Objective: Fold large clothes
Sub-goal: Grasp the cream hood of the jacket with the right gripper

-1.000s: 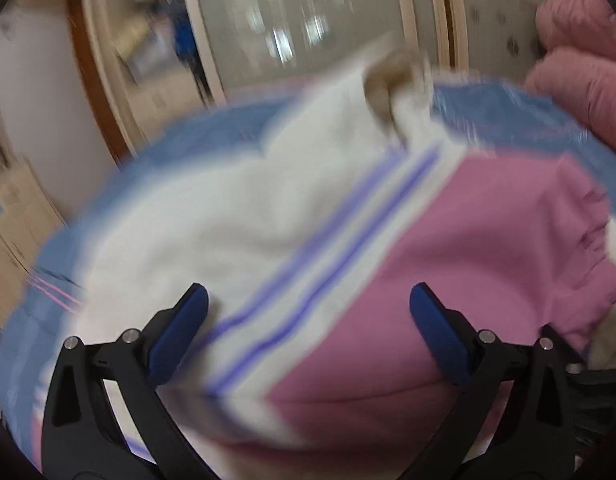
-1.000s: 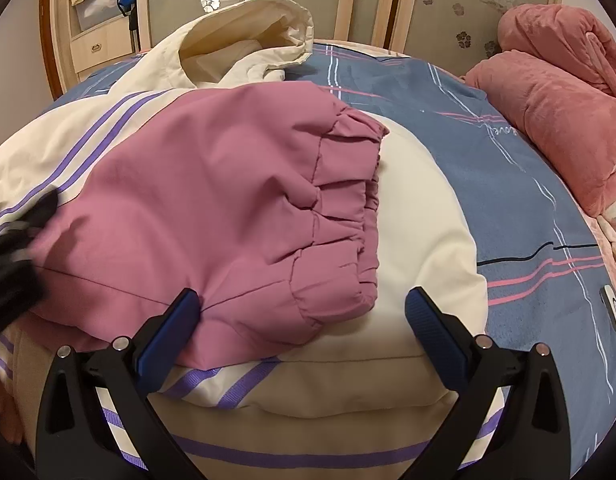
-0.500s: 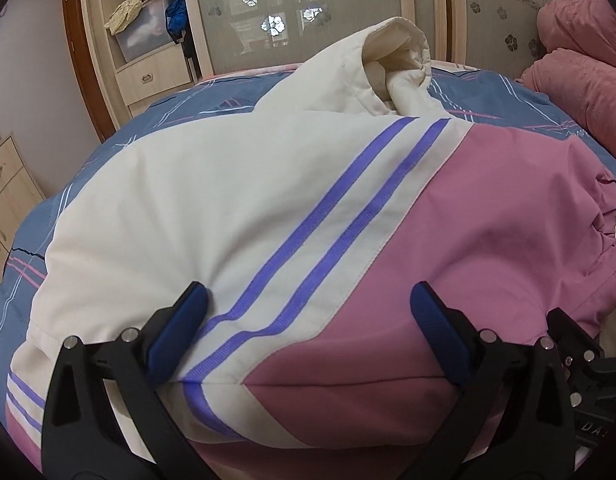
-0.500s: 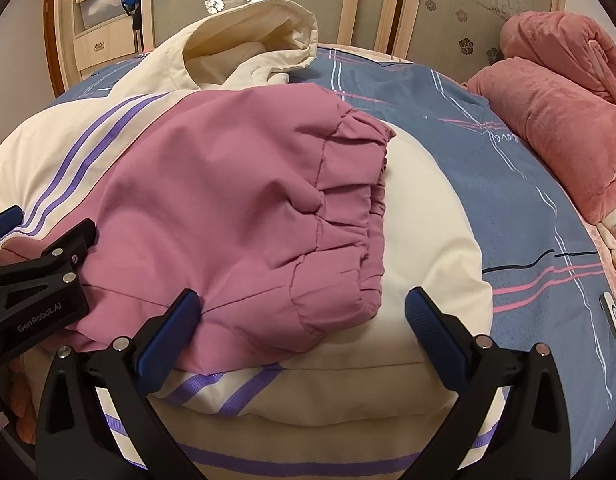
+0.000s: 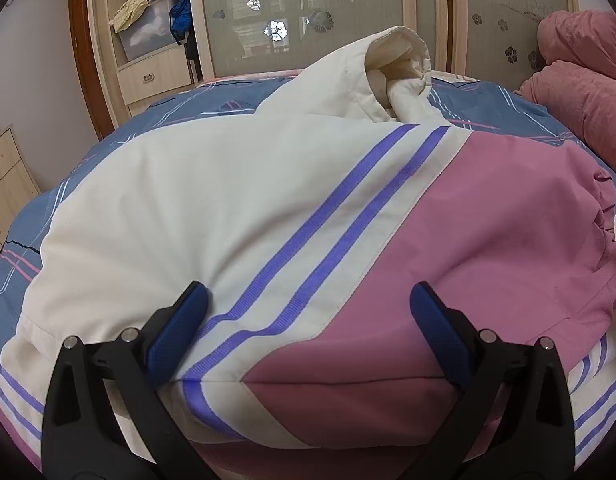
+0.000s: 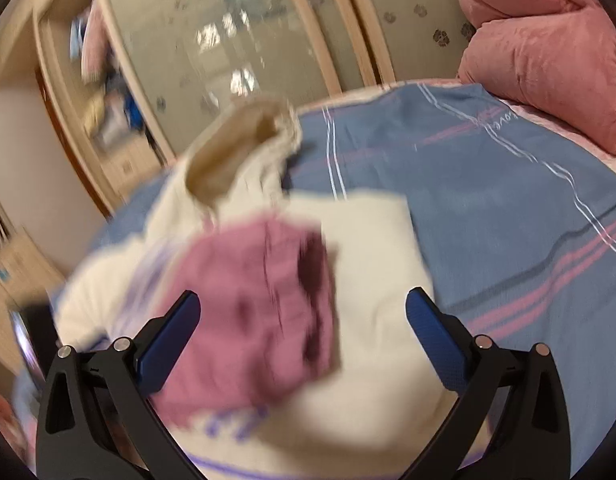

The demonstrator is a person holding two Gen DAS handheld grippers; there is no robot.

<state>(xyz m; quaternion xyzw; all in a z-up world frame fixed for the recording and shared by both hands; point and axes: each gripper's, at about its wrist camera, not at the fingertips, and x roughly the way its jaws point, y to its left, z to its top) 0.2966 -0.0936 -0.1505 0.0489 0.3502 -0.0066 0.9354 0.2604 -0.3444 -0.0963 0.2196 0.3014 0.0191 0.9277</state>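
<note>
The left gripper (image 5: 308,328) stands spread wide at the bottom of the left wrist view, its blue pads clear of each other and pinching nothing, hovering just over the near edge of the jacket (image 5: 235,216). The right gripper (image 6: 303,328) is likewise spread and holds nothing, at the bottom of a motion-blurred right wrist view.

The jacket lies in a puffy folded heap on the bed, filling the centre of the left wrist view. Its long axis runs from the near bottom edge of the frame up toward the top centre, where the cream hood (image 5: 396,72) points away with its opening turned toward the right. Two purple stripes (image 5: 328,224) run diagonally from lower left to upper right across the cream panel. The pink sleeve (image 5: 508,232) lies across the right half, its gathered cuff toward the right edge.

Beneath is the blue bedsheet (image 6: 488,184) with pink and white lines; small script on it, upper right in the right wrist view, seems to read "love". Pink quilts (image 6: 548,48) sit upper right, the wardrobe (image 5: 155,52) upper left.
</note>
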